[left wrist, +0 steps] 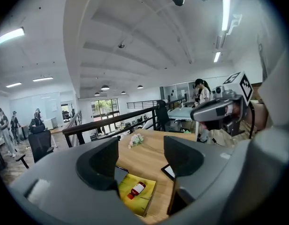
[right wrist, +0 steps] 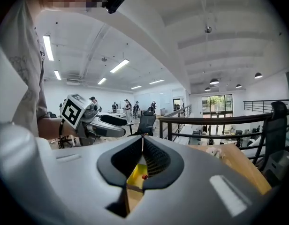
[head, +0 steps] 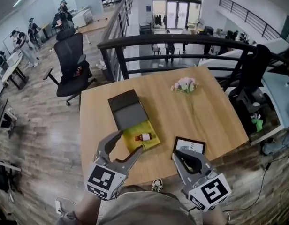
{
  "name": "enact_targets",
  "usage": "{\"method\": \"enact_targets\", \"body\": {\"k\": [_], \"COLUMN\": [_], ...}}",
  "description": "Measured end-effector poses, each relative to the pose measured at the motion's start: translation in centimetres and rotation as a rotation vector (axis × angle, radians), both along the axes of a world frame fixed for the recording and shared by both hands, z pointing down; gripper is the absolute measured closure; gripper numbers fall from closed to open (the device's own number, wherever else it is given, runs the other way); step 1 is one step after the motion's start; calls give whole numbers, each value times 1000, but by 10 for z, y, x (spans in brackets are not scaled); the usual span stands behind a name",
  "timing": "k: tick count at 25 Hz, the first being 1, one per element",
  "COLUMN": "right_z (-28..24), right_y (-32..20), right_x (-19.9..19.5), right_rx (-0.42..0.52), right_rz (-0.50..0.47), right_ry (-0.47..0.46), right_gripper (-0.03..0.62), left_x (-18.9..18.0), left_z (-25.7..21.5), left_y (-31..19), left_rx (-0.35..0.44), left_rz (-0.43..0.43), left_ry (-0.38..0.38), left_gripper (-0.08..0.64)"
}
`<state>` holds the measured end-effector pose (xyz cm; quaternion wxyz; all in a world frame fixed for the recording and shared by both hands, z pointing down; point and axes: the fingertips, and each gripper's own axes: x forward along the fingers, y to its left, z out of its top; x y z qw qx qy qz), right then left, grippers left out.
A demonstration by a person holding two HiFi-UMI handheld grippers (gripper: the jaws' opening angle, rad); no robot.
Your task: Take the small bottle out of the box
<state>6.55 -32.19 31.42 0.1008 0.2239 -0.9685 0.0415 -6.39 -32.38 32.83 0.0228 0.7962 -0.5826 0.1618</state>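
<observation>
A small brown bottle (head: 143, 137) with a white label and red cap lies on its side in the yellow-lined box (head: 150, 143) near the table's front edge. The box's dark lid (head: 127, 108) is folded back behind it. My left gripper (head: 130, 142) is open just in front of the box, nothing between its fingers. In the left gripper view the bottle (left wrist: 137, 189) lies below and beyond the open left gripper (left wrist: 140, 153). My right gripper (head: 178, 154) is shut and empty, to the right of the box. Through the right gripper (right wrist: 142, 139) I glimpse the yellow lining (right wrist: 136, 174).
A black-framed white card (head: 190, 146) lies on the wooden table (head: 215, 116) under the right gripper. A small bunch of pink flowers (head: 185, 84) lies at the far side. A black railing (head: 182, 41) runs behind the table, and an office chair (head: 69, 62) stands at the left.
</observation>
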Motion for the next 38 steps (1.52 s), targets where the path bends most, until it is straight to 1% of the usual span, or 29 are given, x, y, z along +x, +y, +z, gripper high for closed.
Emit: {"method": "enact_targets", "body": {"k": [3, 7, 10, 13, 17, 19, 21, 24, 26, 29, 31, 33, 38], "right_z": [9, 19, 29, 46, 75, 87, 98, 115, 128, 148, 159, 168, 186], "right_y": [-19, -34, -41, -47, -55, -56, -57, -58, -58, -59, -60, -60, -65], "right_x": [-6, -19, -25, -30, -35, -39, -45, -52, -54, -61, -64, -66, -71], "right_rx": [-18, -35, -59, -96, -149, -197, -241, -278, -301, -330, -345, -357, -379], "right_rz": [-34, -79, -97, -101, -106, -114, -117, -111, -106, -101, -90, -76, -61], "right_ry": [12, 24, 33, 43, 84, 85, 76, 96, 109, 127, 139, 148, 171], "right_gripper": [577, 577, 577, 577, 577, 577, 577, 577, 577, 577, 577, 577, 577], "left_x": [-3, -15, -19, -17, -12, -11, -13, -17, -19, -28, -33, -35, -33], "left_z": [9, 26, 37, 56, 85, 105, 129, 164, 187, 220, 242, 264, 312], "left_y": [-12, -23, -31, -41, -59, -64, -67, -73, -77, -86, -92, -94, -103], "left_rx": [-31, -102, -128, -167, -218, -253, -303, -372, -410, -438, -471, -516, -636], "left_rz": [-4, -6, 0, 39, 114, 140, 164, 202, 216, 211, 219, 235, 299], "left_ry": [-25, -11, -54, -105, -147, -173, -216, -254, -257, -246, -239, -239, -268], "left_gripper": [258, 255, 255, 253, 253, 253, 253, 253, 253, 265, 265, 265, 264]}}
